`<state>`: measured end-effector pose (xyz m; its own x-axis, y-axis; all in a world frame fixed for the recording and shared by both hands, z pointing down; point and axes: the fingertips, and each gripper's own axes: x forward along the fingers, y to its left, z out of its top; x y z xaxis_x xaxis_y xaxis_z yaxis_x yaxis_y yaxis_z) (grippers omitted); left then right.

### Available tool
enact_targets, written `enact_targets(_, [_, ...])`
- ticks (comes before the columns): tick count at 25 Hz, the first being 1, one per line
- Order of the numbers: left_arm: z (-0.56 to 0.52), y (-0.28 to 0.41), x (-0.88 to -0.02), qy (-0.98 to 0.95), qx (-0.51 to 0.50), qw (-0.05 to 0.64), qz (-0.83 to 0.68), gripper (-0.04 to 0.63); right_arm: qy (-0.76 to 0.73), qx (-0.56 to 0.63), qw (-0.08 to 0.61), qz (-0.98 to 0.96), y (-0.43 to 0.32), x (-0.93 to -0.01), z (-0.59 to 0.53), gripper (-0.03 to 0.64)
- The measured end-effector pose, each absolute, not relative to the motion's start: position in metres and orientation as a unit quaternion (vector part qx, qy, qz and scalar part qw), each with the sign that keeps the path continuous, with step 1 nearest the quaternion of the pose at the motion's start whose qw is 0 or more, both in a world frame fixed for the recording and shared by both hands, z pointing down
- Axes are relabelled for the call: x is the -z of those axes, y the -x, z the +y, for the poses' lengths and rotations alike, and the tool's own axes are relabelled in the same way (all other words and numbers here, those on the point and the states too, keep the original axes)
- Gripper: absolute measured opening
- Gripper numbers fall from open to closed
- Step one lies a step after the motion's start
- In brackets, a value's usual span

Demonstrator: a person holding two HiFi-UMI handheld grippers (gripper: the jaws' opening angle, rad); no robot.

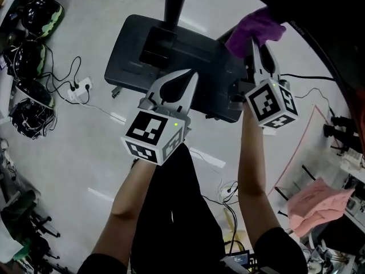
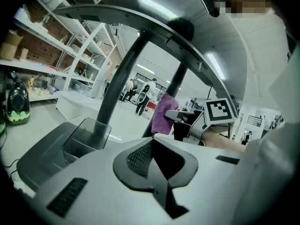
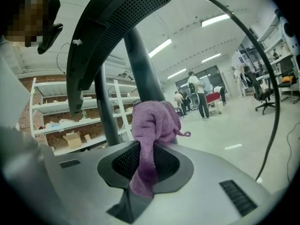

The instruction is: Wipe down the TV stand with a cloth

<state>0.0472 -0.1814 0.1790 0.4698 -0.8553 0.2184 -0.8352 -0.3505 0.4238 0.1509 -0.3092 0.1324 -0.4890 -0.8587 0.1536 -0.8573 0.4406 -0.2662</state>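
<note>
The TV stand's dark grey base (image 1: 131, 50) lies on the floor below me, and its black pole (image 1: 174, 1) rises from it. My right gripper (image 1: 258, 50) is shut on a purple cloth (image 1: 256, 28) over the base's right end. In the right gripper view the cloth (image 3: 151, 125) bunches out of the shut jaws right against the pole (image 3: 140, 64). My left gripper (image 1: 183, 79) hangs over the base's front, shut with nothing in it. The left gripper view shows the pole (image 2: 119, 78), the base (image 2: 47, 149) and the cloth (image 2: 164, 114).
Helmets (image 1: 40, 13) and a power strip with cables (image 1: 77, 87) lie on the floor to the left. A pink cloth (image 1: 316, 204) rests at lower right. Cables run along the right (image 1: 311, 79). Shelving (image 2: 47, 55) and several people (image 3: 199, 97) are far off.
</note>
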Motion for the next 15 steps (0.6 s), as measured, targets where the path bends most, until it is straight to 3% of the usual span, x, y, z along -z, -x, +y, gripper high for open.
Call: enact_targets(15, [-0.18, -0.066, -0.221, -0.804, 0.02, 0.269, -0.53, 0.005, 0.483, 0.224, -0.055, 0.845, -0.148, -0.23, -0.324, 0.091])
